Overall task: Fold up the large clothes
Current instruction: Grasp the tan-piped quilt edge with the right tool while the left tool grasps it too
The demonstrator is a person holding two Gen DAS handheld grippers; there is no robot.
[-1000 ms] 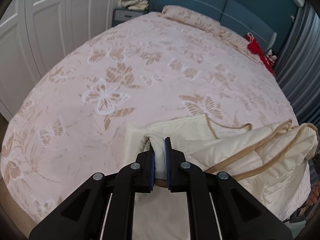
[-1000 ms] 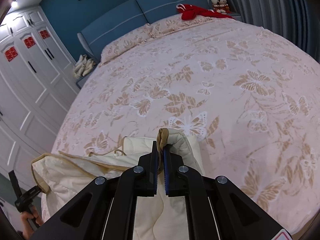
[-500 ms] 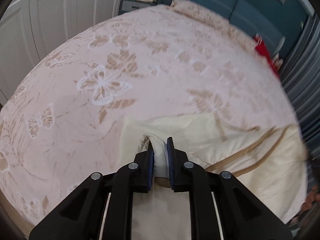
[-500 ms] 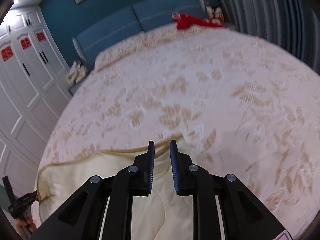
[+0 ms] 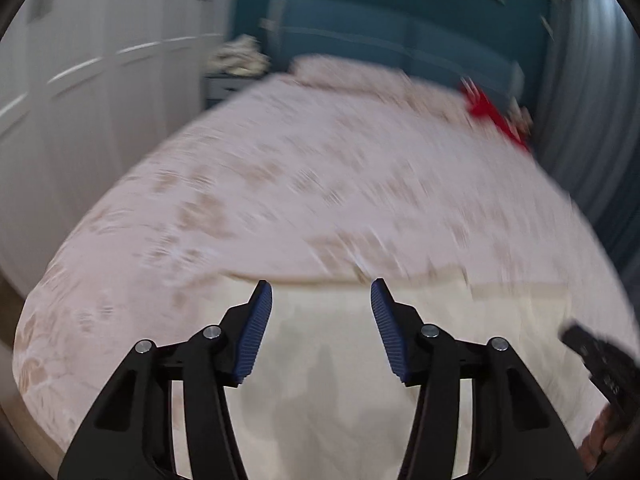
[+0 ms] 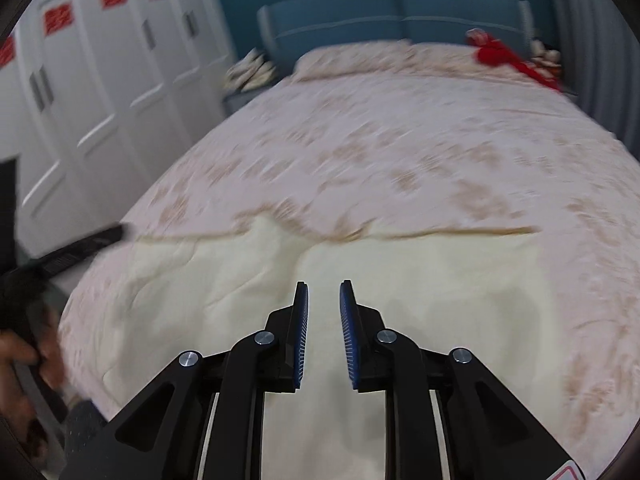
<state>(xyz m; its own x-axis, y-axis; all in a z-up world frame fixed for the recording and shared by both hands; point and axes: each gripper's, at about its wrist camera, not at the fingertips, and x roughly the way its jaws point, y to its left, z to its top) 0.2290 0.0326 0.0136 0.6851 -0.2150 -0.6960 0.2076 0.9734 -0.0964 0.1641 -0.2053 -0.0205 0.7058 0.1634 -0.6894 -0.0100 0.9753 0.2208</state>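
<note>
While both the left gripper (image 5: 321, 294) and right gripper (image 6: 323, 294) hang released, the cream quilted garment (image 6: 420, 280) lies flat on the butterfly-print bedspread (image 6: 380, 152). White wardrobes (image 6: 100, 92) stand at nine o'clock, a blue headboard (image 6: 400, 20) at twelve.

Bedroom backdrop, blurred by motion

A pale pink bedspread with tan printed motifs (image 6: 400, 152) fills mid-frame; a padded blue headboard (image 6: 400, 32) spans the top, white panelled wardrobe doors (image 6: 100, 100) stand at left, and a red cloth item (image 6: 504, 58) lies upper right.
</note>
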